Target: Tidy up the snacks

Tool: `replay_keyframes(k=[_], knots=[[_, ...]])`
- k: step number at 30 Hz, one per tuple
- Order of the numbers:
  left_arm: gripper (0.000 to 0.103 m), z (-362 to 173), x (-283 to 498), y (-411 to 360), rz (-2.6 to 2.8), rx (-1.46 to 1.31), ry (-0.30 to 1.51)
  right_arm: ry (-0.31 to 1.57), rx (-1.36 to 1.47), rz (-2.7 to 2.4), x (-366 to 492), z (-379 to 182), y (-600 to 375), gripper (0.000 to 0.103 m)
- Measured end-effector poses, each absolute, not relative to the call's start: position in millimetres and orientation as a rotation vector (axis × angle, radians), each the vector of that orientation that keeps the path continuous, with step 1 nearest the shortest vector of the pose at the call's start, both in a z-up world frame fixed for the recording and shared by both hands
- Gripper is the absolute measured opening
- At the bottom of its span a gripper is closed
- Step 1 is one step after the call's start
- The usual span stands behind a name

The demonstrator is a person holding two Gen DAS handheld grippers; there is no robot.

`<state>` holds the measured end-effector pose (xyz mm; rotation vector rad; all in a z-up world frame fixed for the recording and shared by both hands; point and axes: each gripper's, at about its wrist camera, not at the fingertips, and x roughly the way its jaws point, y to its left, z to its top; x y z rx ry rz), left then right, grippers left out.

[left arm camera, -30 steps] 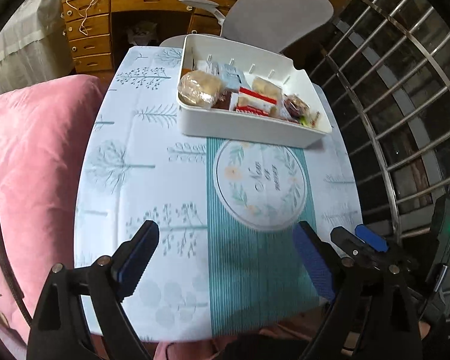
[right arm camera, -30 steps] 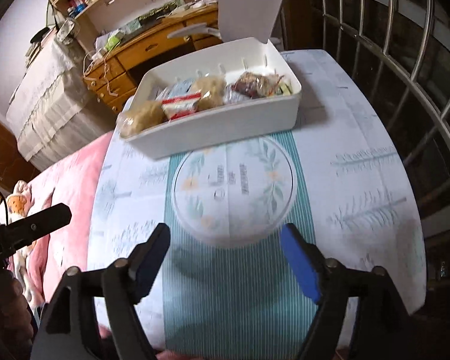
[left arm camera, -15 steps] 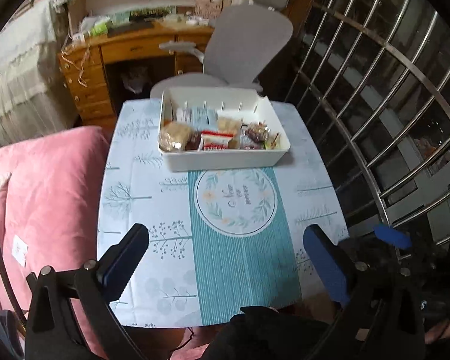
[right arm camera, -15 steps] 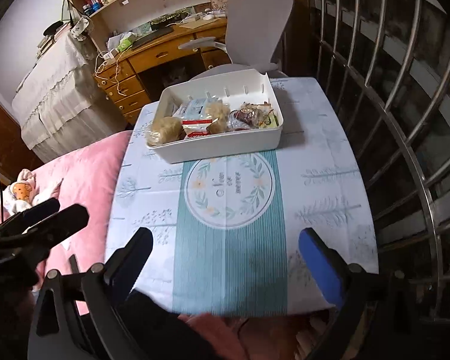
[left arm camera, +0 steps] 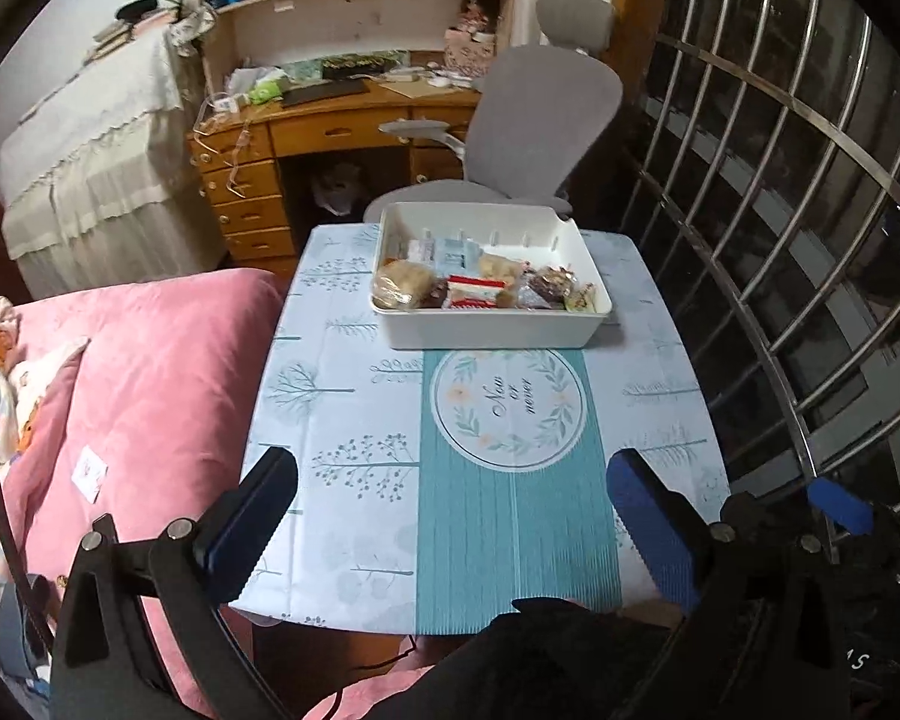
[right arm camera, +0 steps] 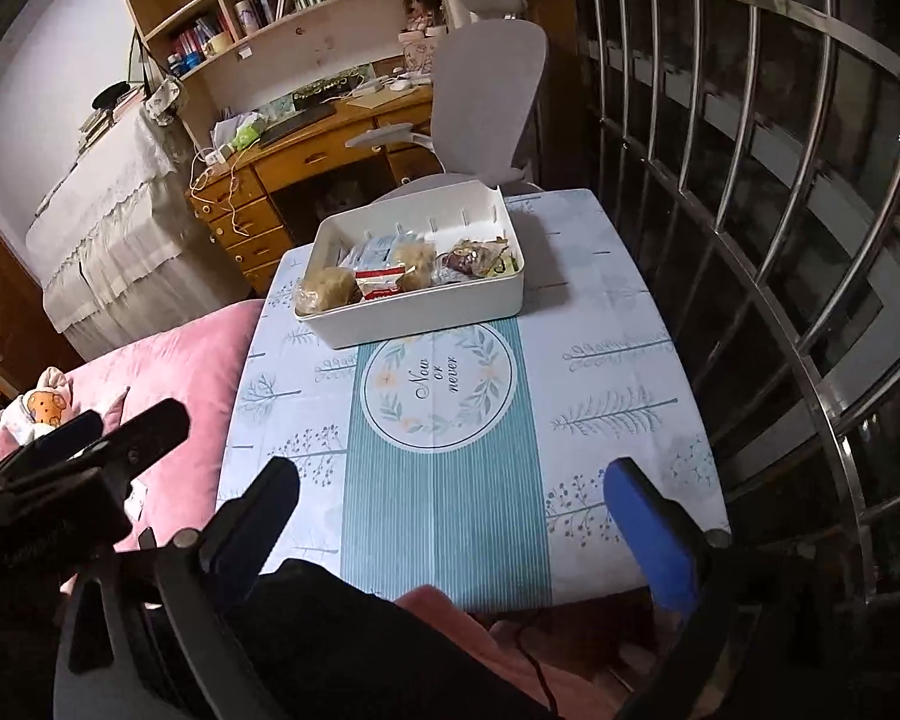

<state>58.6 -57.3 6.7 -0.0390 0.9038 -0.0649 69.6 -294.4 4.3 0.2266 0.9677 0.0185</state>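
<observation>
1. Our left gripper [left arm camera: 450,516] has a black frame with silver screw heads.
2. Its two fingers [left arm camera: 648,534] carry ribbed blue pads.
3. Our right gripper [right arm camera: 450,516] has the same black frame and blue pads.
4. A dark sleeve [right arm camera: 342,654] shows below.

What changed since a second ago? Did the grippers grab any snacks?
No. Both drew up and back from the table; the left hand-held gripper and right hand-held gripper have just been opening, nothing between them. The white bin and its snacks stayed put.
</observation>
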Motion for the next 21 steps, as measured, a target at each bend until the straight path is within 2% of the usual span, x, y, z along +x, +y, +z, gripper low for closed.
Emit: replay_keyframes(k=[21], knots=[[0.102, -4, 62, -71, -0.017, -0.033, 0.928, 1.010, 0.210, 0.041, 78, -5, -307, 0.103]])
